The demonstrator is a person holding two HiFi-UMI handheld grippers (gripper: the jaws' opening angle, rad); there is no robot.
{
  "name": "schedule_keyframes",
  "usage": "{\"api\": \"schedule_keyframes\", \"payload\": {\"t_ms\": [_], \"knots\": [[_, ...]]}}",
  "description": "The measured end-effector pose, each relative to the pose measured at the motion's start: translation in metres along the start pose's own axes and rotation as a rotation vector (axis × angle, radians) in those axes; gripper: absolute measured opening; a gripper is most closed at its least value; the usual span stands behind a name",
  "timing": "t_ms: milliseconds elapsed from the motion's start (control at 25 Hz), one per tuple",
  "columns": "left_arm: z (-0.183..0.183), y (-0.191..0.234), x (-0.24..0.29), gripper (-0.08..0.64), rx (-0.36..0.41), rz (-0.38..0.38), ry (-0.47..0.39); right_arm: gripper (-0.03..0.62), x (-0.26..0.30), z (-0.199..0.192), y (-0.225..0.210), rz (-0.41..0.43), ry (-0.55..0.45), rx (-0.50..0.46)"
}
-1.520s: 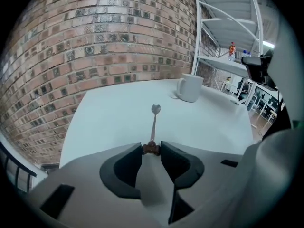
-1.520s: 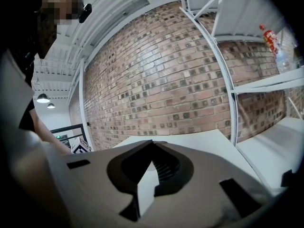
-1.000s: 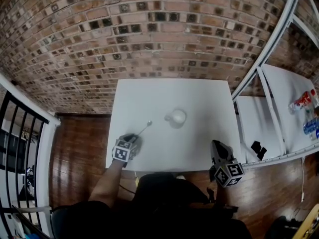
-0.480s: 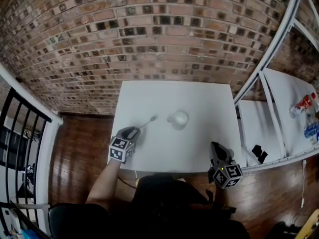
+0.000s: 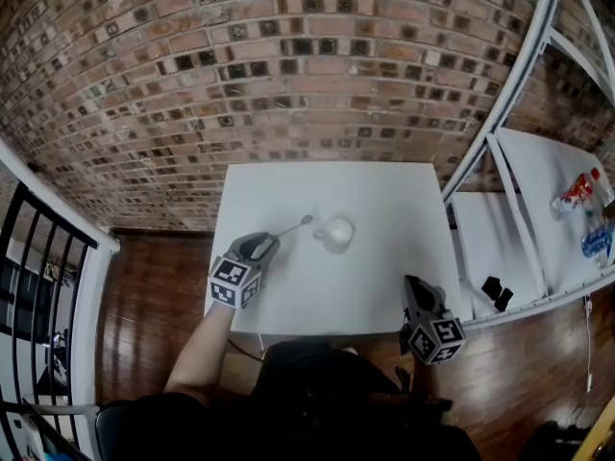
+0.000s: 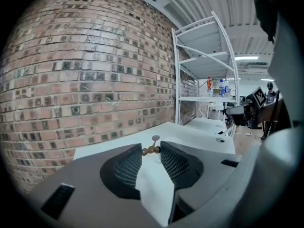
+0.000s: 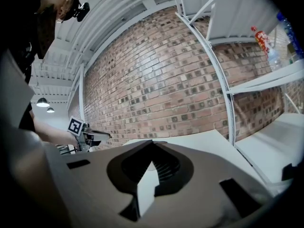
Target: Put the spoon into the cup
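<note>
Spoon (image 5: pixel 293 227) sits pinched by its handle end in the left gripper (image 5: pixel 262 247), bowl leading toward the cup (image 5: pixel 337 230) for dropping in; right gripper (image 5: pixel 413 284) idles closed, empty.

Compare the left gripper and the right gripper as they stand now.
The left gripper grips the thin metal spoon by its handle; the right gripper is shut on nothing. The left gripper hangs over the white table near the white cup; the right gripper is at the table's near right edge. Both carry marker cubes.
</note>
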State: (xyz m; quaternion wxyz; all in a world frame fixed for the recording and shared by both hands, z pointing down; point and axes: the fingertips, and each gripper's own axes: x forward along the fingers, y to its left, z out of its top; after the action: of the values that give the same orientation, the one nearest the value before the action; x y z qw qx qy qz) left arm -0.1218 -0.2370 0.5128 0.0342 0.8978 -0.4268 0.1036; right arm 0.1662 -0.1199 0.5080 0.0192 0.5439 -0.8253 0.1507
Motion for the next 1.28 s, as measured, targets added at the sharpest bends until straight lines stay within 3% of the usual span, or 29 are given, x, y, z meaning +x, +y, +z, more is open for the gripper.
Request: {"api": "schedule_keyframes", "payload": {"t_ms": [560,1280], "knots": [[0.006,-0.05,0.049,0.123,0.039,-0.138,0.032,0.005,-0.028,0.005,-0.033,-0.093,-0.029,0.025],[-0.021,-0.063,0.084,0.123,0.047,-0.131,0.113,0.005,-0.036,0.004,-0.043,-0.105,-0.016,0.03]]}}
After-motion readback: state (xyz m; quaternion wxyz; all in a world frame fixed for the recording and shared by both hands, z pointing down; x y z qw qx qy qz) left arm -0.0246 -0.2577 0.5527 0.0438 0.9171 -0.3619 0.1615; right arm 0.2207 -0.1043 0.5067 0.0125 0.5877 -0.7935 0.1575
